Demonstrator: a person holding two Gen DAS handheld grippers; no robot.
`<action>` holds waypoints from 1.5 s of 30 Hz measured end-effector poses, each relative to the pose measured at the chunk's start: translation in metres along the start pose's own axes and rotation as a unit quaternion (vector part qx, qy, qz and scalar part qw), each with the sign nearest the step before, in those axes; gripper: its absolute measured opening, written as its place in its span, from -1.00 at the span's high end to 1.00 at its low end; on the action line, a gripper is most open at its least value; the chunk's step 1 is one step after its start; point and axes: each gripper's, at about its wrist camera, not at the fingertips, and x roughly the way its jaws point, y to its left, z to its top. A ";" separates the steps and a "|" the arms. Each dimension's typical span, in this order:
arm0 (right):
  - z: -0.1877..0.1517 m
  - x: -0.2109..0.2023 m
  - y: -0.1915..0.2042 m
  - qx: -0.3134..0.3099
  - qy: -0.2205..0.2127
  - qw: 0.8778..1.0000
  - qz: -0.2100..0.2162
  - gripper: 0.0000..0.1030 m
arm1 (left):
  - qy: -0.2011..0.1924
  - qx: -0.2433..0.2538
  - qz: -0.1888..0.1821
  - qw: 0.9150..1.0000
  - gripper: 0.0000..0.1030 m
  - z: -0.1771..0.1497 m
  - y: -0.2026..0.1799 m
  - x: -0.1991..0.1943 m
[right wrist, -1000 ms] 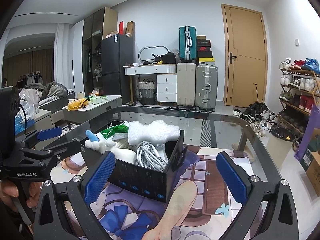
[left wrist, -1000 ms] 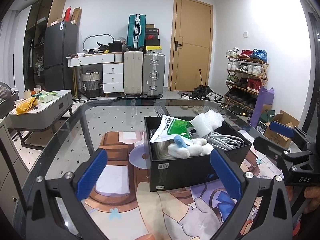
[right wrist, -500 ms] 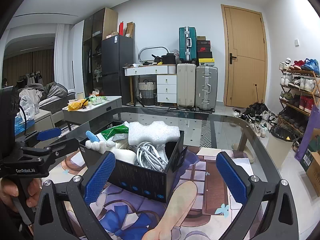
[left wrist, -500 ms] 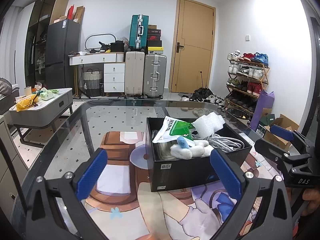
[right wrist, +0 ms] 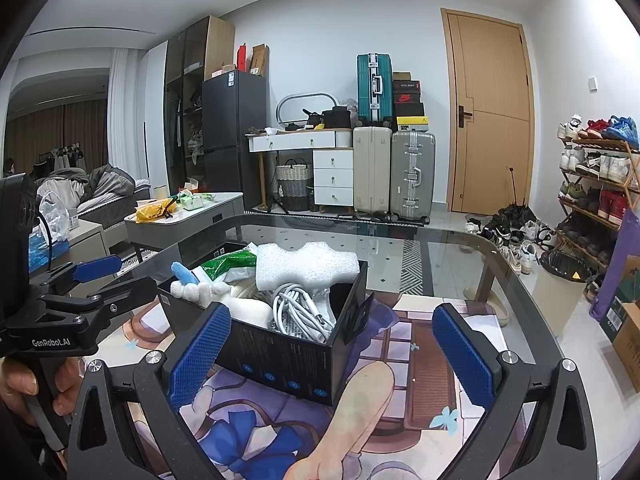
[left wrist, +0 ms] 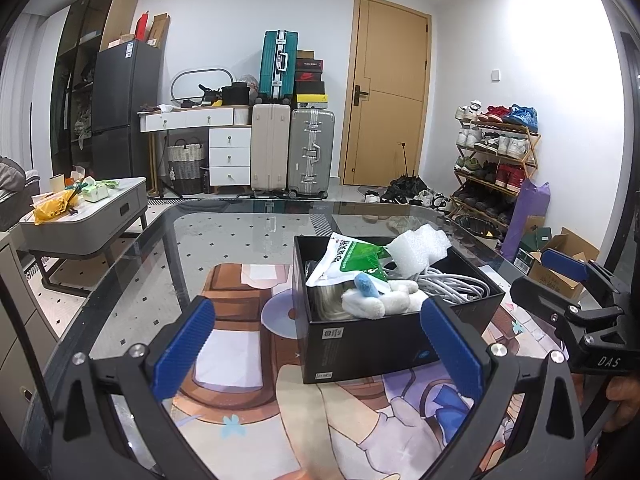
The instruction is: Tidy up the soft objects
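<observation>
- The left claw [left wrist: 316, 344] is wide apart, holding nothing.
- The right claw [right wrist: 332, 354] is also apart.
- The black box [left wrist: 376, 344] with the white plush [left wrist: 380, 302] stands on the worktop [left wrist: 224, 236].

left gripper [left wrist: 318, 350] with blue pads: jaws wide apart, empty | black cardboard box [left wrist: 376, 340] on glass table [left wrist: 224, 248]: white foam block [left wrist: 418, 246], green-white pouch [left wrist: 348, 258], white plush toy [left wrist: 380, 302], grey cable coil [left wrist: 456, 284] | right gripper [left wrist: 560, 280] beside box
</observation>
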 end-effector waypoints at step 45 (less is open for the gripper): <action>-0.001 0.000 0.000 -0.001 0.000 1.000 0.000 -0.99 | -0.005 0.012 0.013 1.000 -1.00 0.001 -0.002 -0.002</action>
